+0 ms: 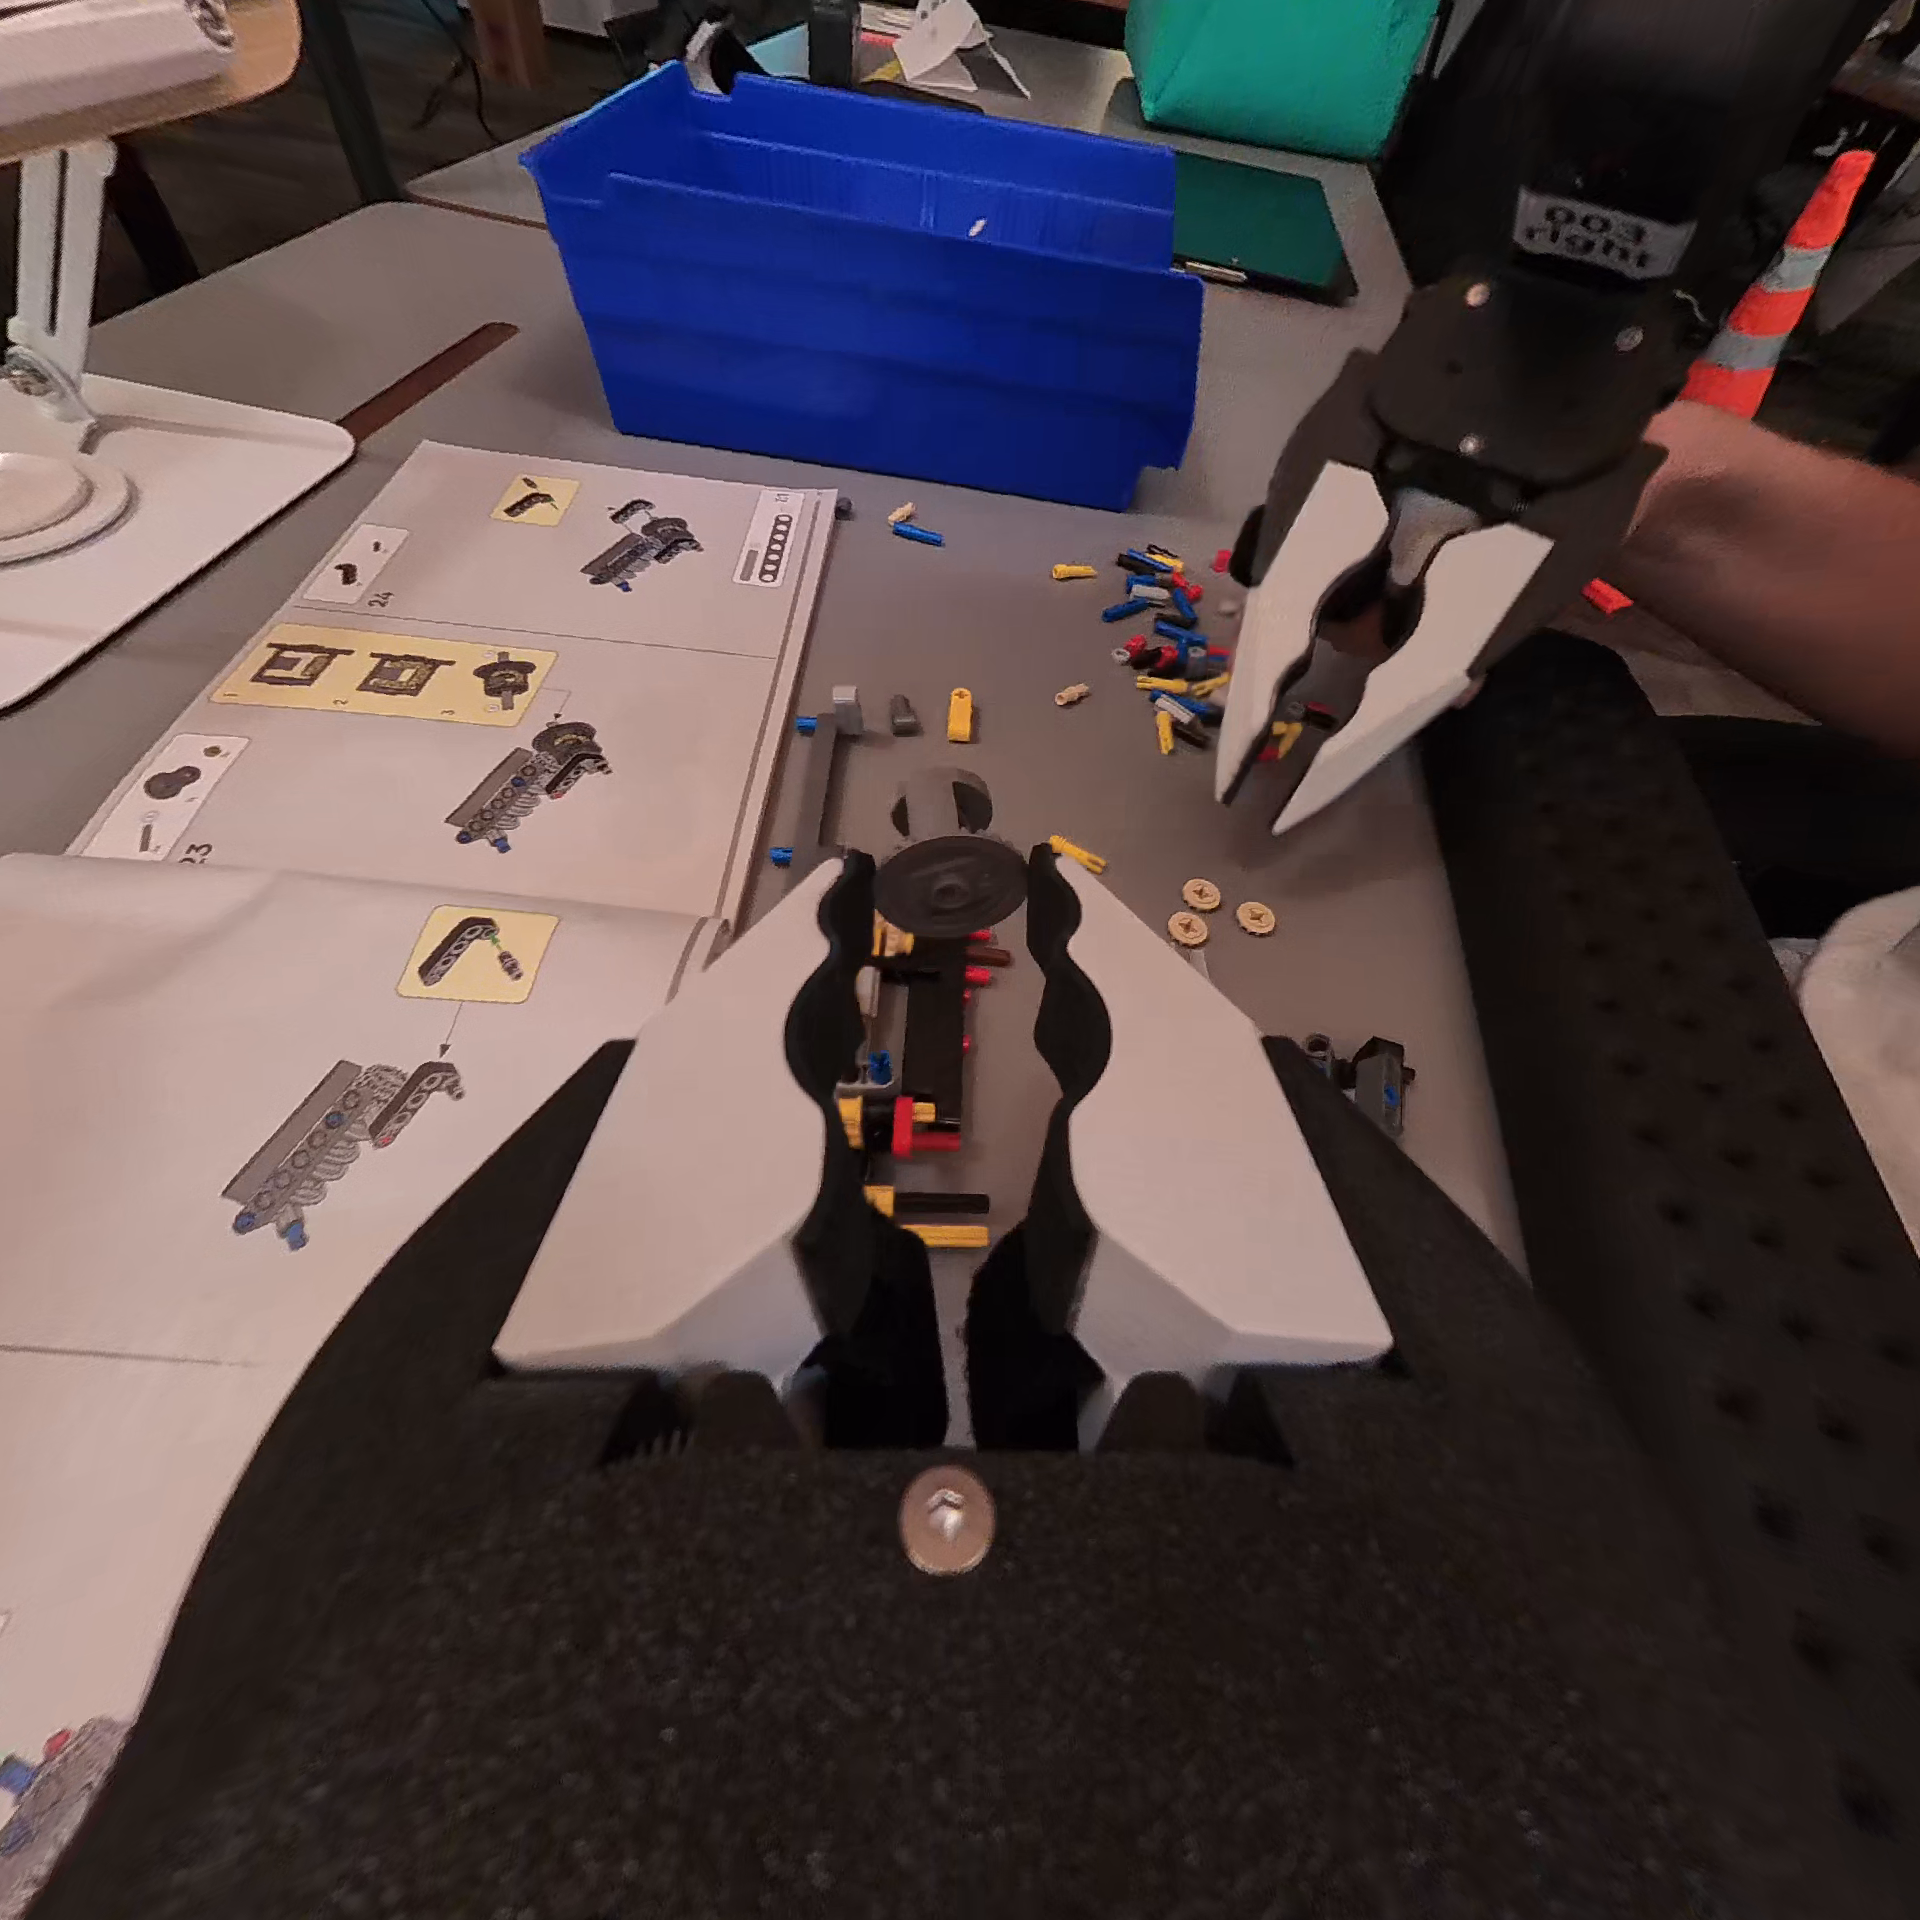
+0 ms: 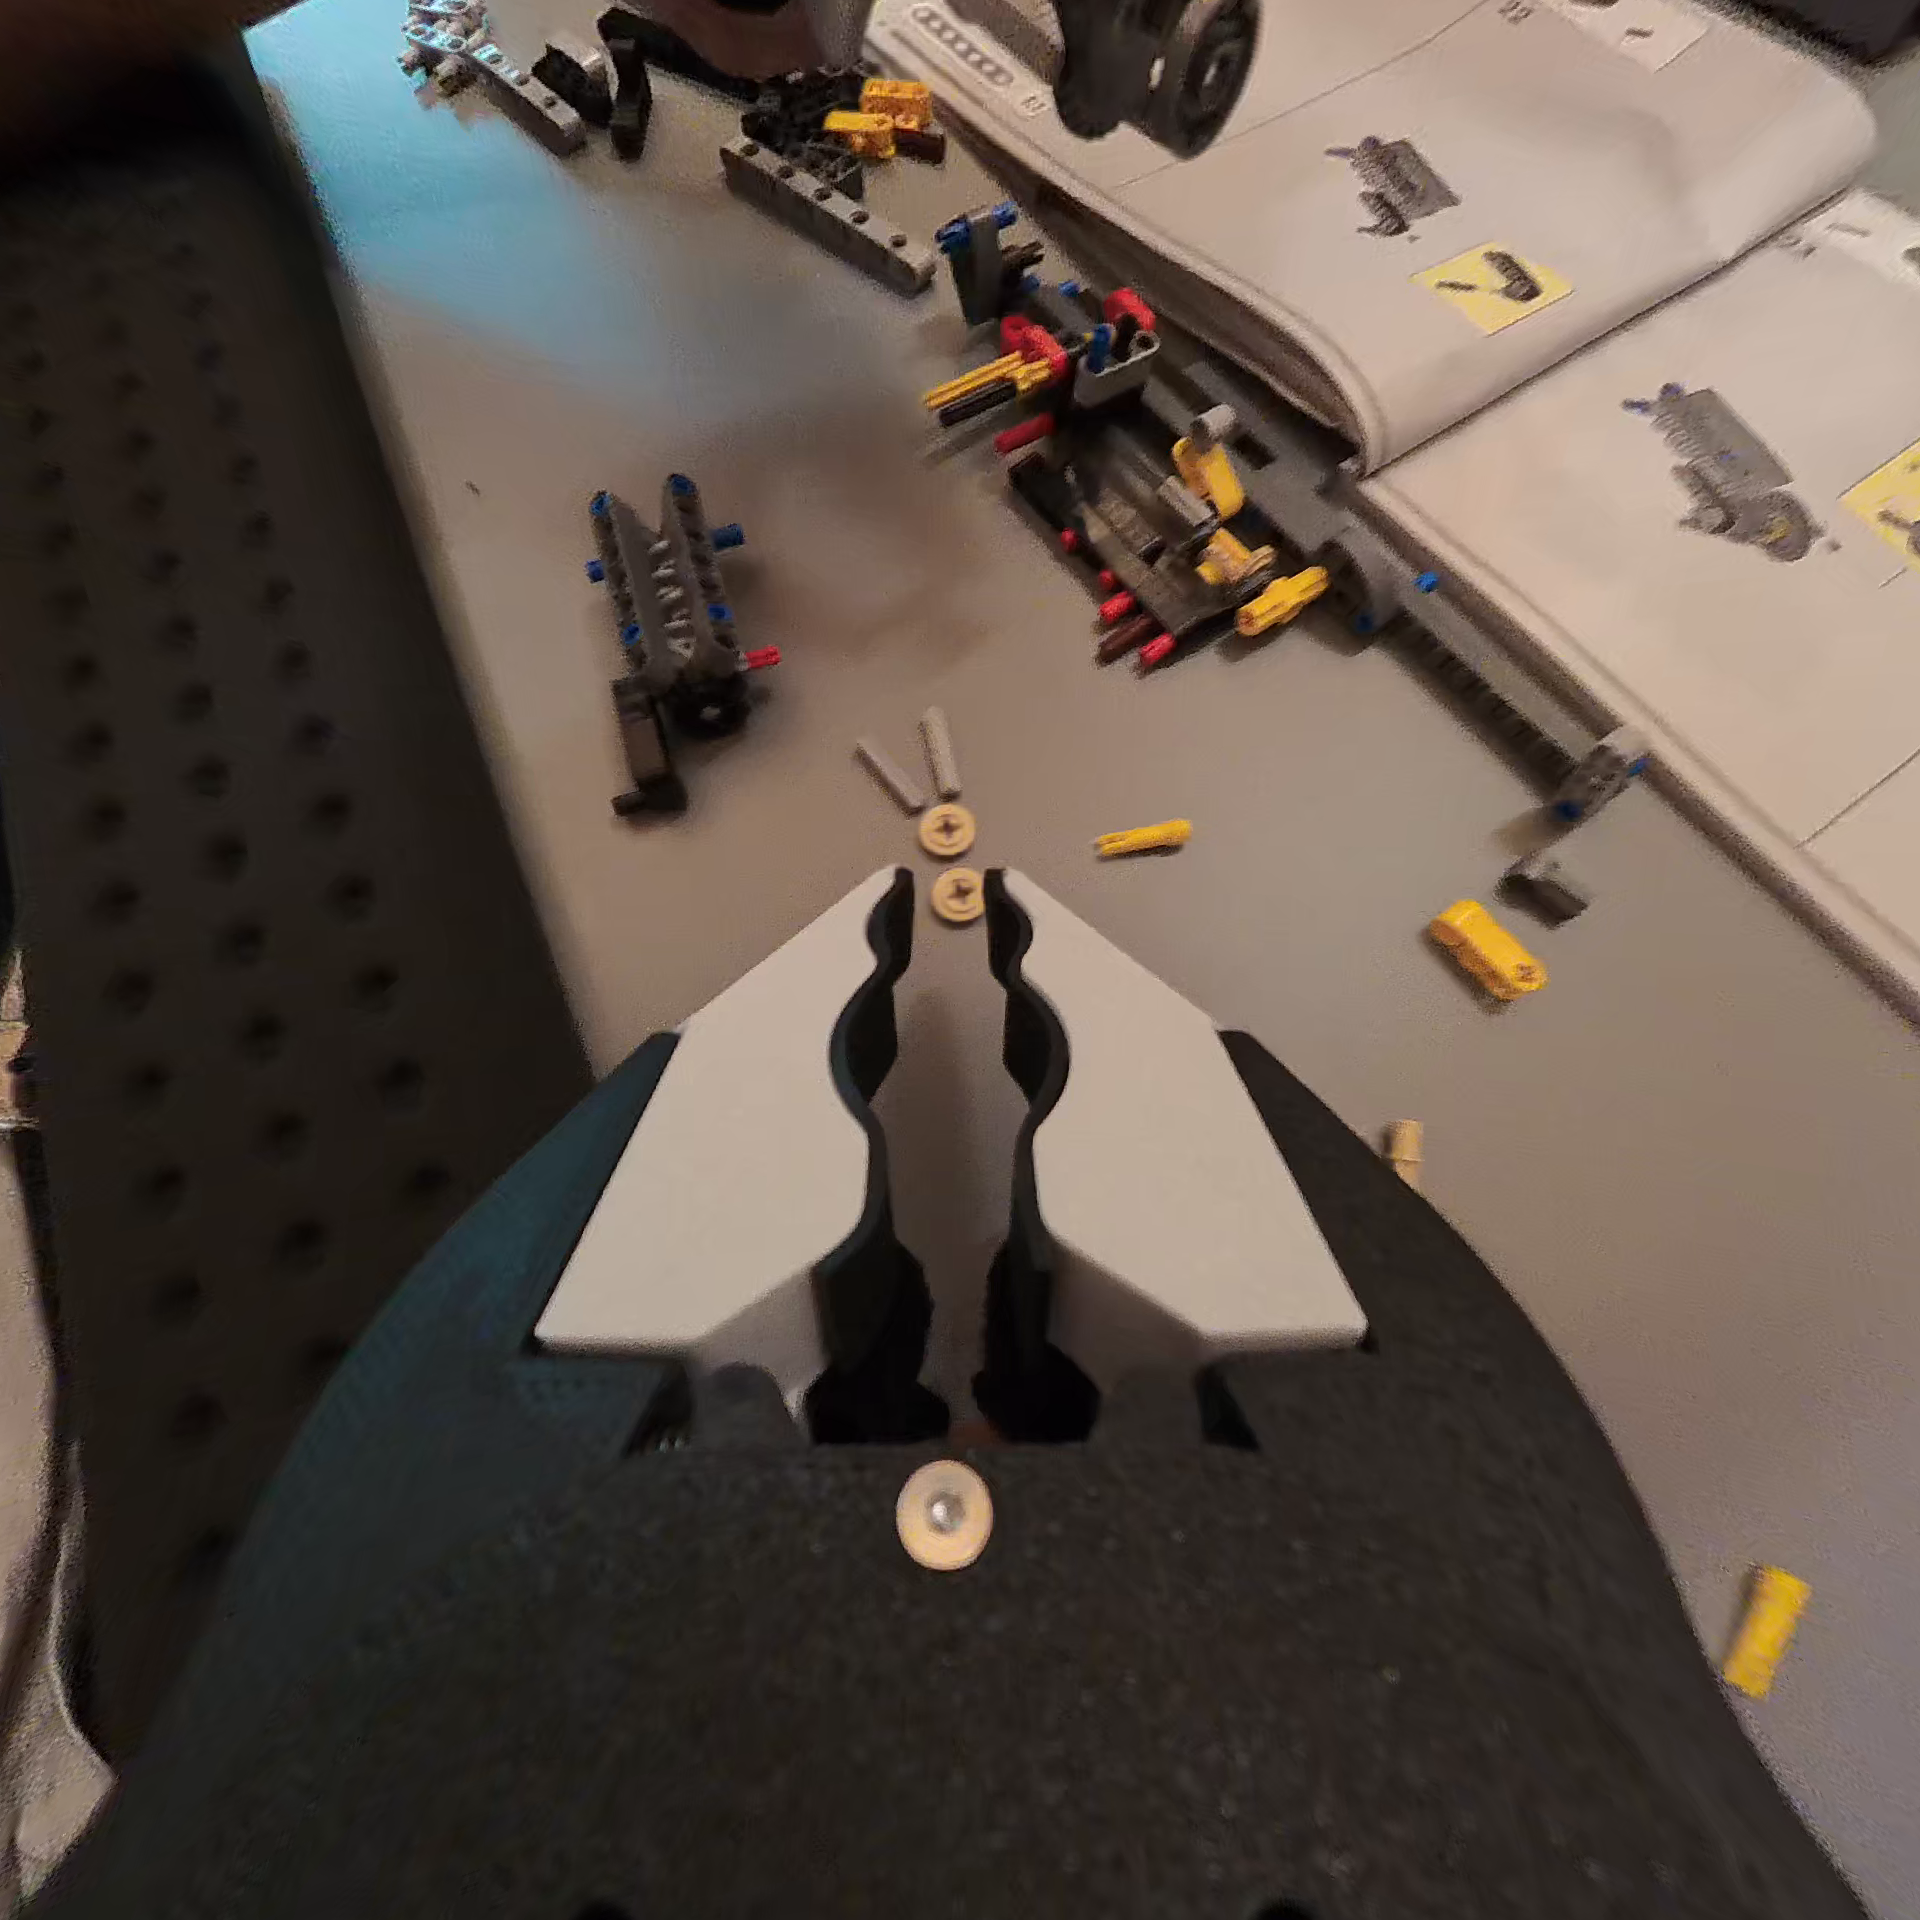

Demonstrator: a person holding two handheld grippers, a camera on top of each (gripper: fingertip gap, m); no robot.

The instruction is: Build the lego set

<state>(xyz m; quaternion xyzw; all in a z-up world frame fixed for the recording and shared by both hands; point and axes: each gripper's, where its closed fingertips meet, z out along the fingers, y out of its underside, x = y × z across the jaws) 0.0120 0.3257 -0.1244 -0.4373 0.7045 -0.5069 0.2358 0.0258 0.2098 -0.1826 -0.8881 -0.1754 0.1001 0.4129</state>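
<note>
While my left gripper point(image 1: 940, 868) hangs above the grey table point(image 1: 1340, 935), its fingers point forward and down with a dark wheel point(image 1: 945, 883) between the tips. Its jaws stand moderately apart; the wheel fills the gap at the tips, but I cannot tell for sure whether the pads press on it. In the right wrist view that wheel point(image 2: 1164, 62) sits at the top edge, over the instruction booklet point(image 2: 1507, 260).

Beneath the left gripper lies the long black, yellow and red lego assembly point(image 1: 925, 1070), flat on the table just beside the booklet's edge point(image 1: 769, 727). From the right side the same assembly point(image 2: 1143, 499) runs along the booklet's fold.

My right gripper point(image 2: 943, 883) is tilted steeply down, its tips close to the table, held by a bare forearm point(image 1: 1756, 561) coming in from the right. Its jaws are parted a little and grasp nothing; one tan round piece point(image 2: 957, 896) lies on the table between the tips, a second point(image 2: 947, 831) just beyond it. The left wrist view shows three tan discs point(image 1: 1216, 909) in all.

Past them I count two short grey pins point(image 2: 914, 764), and a smaller grey-and-black sub-assembly point(image 2: 670, 623) to the left. Four loose yellow pieces show on the right. A heap of small blue, yellow, red and black pins point(image 1: 1169, 644) lies near one blue bin point(image 1: 883, 281); I cannot count those.
</note>
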